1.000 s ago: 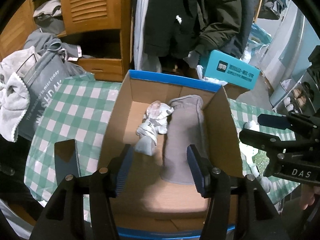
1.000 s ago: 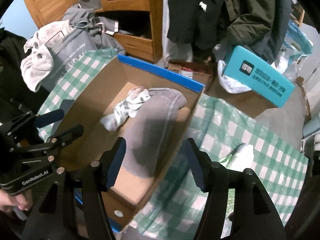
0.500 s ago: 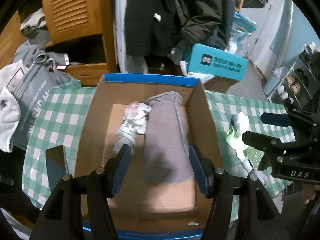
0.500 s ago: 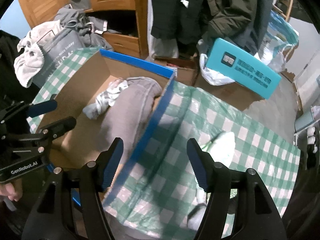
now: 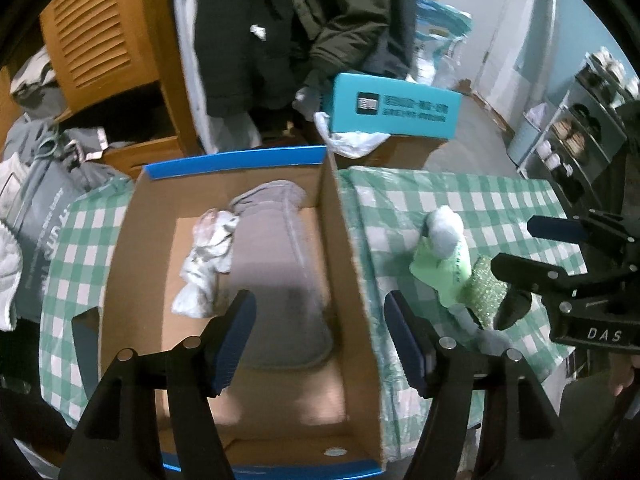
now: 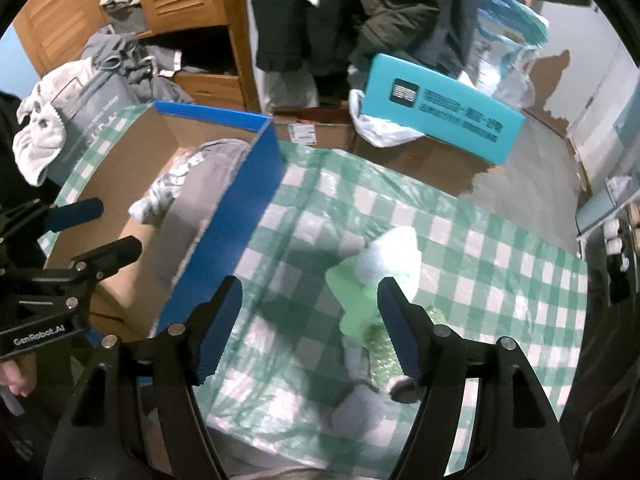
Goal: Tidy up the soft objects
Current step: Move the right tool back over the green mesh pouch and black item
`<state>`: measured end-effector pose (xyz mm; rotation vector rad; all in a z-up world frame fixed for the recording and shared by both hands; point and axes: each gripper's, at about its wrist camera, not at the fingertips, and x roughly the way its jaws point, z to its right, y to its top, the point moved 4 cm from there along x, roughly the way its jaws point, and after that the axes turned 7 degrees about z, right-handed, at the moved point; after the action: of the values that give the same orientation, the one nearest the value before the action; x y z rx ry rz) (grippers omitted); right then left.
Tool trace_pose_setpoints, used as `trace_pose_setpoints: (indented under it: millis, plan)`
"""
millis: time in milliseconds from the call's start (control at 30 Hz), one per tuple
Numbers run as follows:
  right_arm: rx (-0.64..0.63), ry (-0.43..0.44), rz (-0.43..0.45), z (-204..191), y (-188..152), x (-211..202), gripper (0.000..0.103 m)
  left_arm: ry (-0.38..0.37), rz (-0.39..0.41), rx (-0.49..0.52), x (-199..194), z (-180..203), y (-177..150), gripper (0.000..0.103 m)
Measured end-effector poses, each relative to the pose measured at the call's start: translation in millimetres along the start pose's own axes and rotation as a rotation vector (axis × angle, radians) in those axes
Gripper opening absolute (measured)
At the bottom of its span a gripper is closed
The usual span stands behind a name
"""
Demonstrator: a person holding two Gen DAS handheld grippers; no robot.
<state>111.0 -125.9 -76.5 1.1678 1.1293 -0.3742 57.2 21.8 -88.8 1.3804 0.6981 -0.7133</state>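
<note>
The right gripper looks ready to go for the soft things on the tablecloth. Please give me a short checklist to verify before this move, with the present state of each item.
1. Right gripper open: ok, jaws apart and holding nothing.
2. Left gripper free: ok, open over the cardboard box.
3. Green and white soft pile in reach: ok, it lies on the tablecloth near the right fingertip.
4. Single item separable: cannot tell, the pile is blurred.
5. Room in the box: ok, bare floor shows near the grey cloth and white cloth.
</note>
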Motion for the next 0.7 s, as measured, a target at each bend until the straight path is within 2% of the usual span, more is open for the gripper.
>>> trace_pose_setpoints:
  millis: [433, 700]
  plan:
    - [0.079, -0.049, -0.002, 64.2, -30.5, -14.2, 0.070, -0.070, -0.058, 0.069, 15.3, 60.4, -5.6, 0.069]
    - [0.125, -0.073, -0.036, 98.9, -52.9, -9.9, 0.070, -0.095, -0.091, 0.099, 29.0, 87.9, -10.9, 0.073]
